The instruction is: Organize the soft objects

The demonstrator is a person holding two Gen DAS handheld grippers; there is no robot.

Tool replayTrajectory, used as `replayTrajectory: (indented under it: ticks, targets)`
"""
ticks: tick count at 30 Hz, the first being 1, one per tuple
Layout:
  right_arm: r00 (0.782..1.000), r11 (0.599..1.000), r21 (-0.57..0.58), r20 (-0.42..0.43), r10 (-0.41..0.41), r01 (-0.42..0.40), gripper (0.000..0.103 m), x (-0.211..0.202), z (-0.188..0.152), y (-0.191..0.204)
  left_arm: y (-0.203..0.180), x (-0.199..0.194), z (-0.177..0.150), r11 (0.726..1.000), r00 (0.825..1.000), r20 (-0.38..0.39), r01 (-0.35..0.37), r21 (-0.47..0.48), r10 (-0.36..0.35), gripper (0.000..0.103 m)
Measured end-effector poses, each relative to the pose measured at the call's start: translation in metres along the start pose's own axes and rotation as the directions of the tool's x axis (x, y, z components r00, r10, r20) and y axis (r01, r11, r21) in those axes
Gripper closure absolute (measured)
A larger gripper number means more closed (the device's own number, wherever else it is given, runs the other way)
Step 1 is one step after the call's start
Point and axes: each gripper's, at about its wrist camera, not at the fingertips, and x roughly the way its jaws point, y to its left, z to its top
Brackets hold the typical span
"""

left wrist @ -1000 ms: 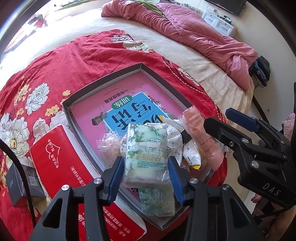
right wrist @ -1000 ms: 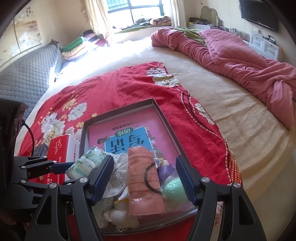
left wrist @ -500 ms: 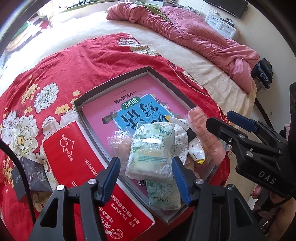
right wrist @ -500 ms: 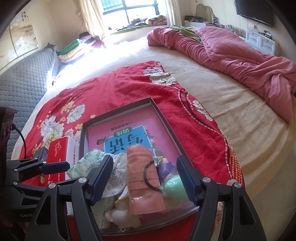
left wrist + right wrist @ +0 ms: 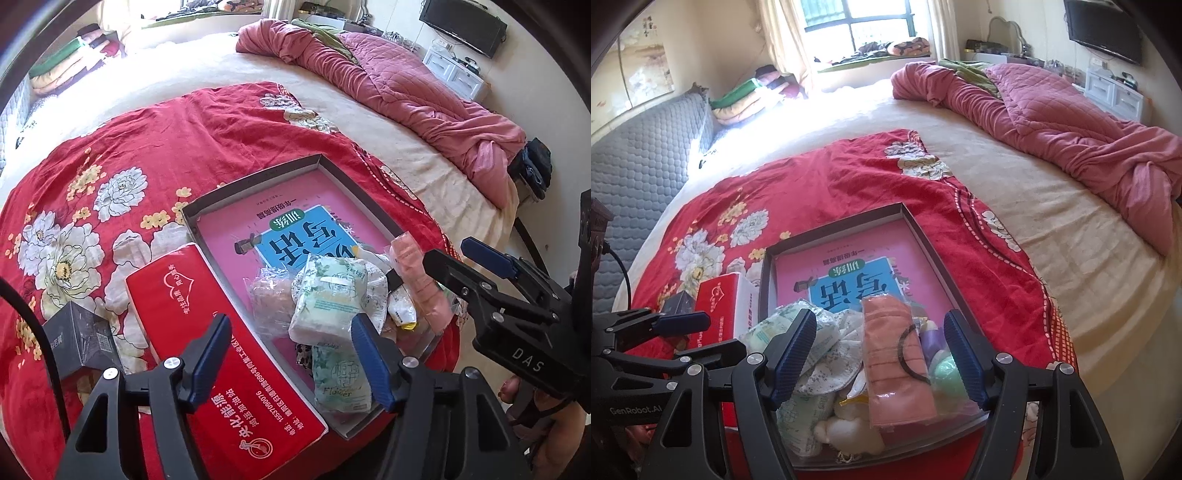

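Left tongs (image 5: 291, 354) opening, empty, above floral pack (image 5: 327, 301); right tongs (image 5: 881, 354) wide, empty, pink roll (image 5: 897, 354) at 12 o'clock; softs heaped in tray (image 5: 923, 236) for containment.

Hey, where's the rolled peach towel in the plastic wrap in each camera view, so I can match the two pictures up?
Left wrist view: the peach towel lies at right of centre, by the tray's right edge, just left of the right gripper.
Right wrist view: it lies at lower centre, lengthwise between the open fingers of that gripper, untouched.
Shared landmark: the pink book with the blue panel lying in the grey tray.
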Motion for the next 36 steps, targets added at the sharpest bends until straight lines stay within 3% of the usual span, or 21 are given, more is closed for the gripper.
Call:
replayTrajectory:
  ticks: [6,25,36]
  targets:
    - [1.0,1.0,-0.001,0.023,0.0,0.0,0.03,-0.011,0.001,0.006,0.005,-0.014,-0.001,1.0,0.999,0.032,-0.026,-0.018,0.026,0.027]
    - [0.987,0.996,0.083,0.151,-0.052,0.04,0.025,-0.071,-0.017,0.039,0.019,-0.063,-0.027,0.995,0.989,0.118,-0.084,-0.047,0.089,0.025]
    - [0.982,0.992,0.089,0.161,-0.103,0.09,0.024,-0.083,-0.032,0.058,0.018,-0.072,-0.041,0.993,0.983,0.14,-0.115,-0.039,0.119,0.025]
